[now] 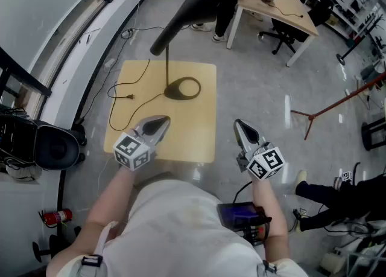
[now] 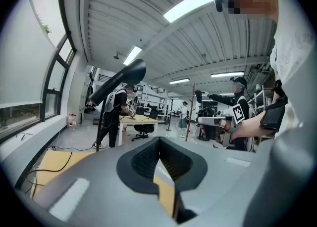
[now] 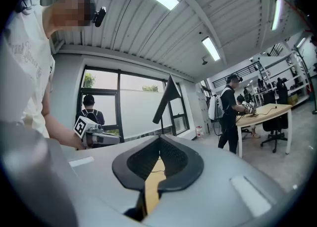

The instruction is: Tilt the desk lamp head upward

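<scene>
A black desk lamp stands on a small wooden table (image 1: 136, 128). Its round base (image 1: 183, 89) sits near the table's far edge, and a thin stem rises from it. The long cone head (image 1: 188, 10) is tilted, wide end up and to the right. My left gripper (image 1: 161, 122) hovers shut and empty over the table's near left part, short of the base. My right gripper (image 1: 238, 125) is shut and empty just off the table's right edge. The left gripper view shows the left gripper (image 2: 159, 143) with the lamp head (image 2: 119, 80) above left. The right gripper view shows the right gripper (image 3: 159, 140) below the lamp head (image 3: 167, 96).
The lamp's black cord (image 1: 123, 92) loops over the table's left side and runs off it. A person stands at another desk (image 1: 280, 5) with an office chair (image 1: 283, 31) behind. A red-legged stand (image 1: 335, 105) is at right. A black bin (image 1: 57, 146) sits by the window wall.
</scene>
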